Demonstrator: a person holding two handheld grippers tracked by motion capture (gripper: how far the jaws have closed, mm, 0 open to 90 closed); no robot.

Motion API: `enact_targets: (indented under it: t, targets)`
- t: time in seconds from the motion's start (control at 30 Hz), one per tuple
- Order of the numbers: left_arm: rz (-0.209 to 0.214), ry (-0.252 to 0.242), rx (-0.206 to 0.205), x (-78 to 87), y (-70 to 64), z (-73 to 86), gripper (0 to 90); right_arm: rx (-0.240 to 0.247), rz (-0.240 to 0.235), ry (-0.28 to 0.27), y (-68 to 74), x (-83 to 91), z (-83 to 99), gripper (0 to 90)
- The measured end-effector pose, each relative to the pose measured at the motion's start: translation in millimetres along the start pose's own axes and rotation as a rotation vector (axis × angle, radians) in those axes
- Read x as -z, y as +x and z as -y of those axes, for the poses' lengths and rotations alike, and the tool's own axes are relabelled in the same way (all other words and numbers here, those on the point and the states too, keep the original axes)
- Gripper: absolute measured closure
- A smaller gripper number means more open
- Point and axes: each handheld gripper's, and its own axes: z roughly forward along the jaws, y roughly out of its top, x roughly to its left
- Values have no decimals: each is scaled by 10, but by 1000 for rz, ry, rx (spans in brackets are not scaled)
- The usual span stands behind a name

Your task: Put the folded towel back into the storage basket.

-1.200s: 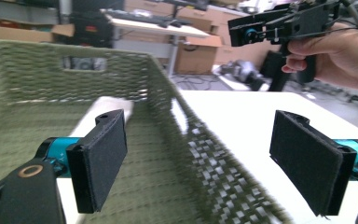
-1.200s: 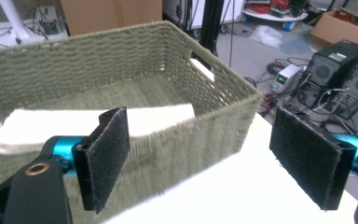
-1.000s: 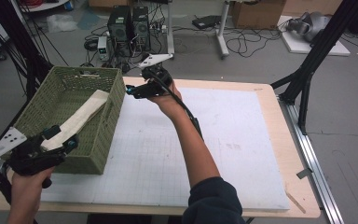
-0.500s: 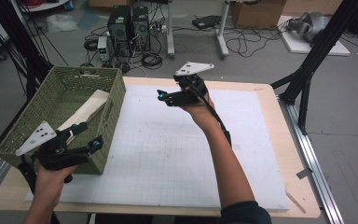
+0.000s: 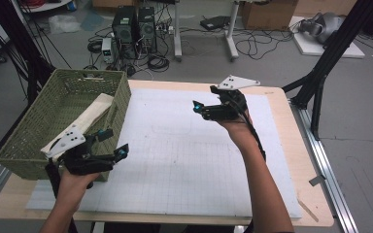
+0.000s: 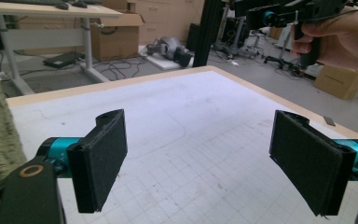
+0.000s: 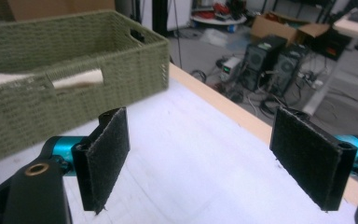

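Green woven basket (image 5: 39,126) holds a cream cloth (image 5: 90,116) — left tongs (image 5: 110,143) and right tongs (image 5: 199,108) gape wide, empty.

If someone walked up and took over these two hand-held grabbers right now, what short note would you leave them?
Left gripper: open, holding nothing, above the white gridded mat beside the green woven basket.
Right gripper: open, holding nothing, raised over the mat's far half.
Things: the cream folded cloth lies inside the basket, leaning toward its right wall. The mat sits on the light wooden table.
Done: the cloth looks packed away.
Left: probably nothing but a check that the cloth sits well; no other item waits on the mat.
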Motion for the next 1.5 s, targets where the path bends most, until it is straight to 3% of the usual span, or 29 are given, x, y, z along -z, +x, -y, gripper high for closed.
enact_targets:
  t: [0.13,0.5,0.77,0.97,1.03,1.5]
  targets:
    - [44,9,12,-93,-40,29,193,-11,24,-6,-31,150,100,175]
    - [108,50,-45,-364,-181,185,193,-42,104,21,-72,587,634,166]
    - [113,69,-60,-525,-228,377,193,-76,177,31,-37,931,1089,166]
    - [122,99,-76,-631,-269,535,193,-100,270,50,38,1130,1452,166]
    - [128,108,-82,-656,-285,567,193,-120,281,46,57,1182,1542,166]
    - [124,105,-93,-794,-314,636,192,-124,313,50,85,1426,1798,166]
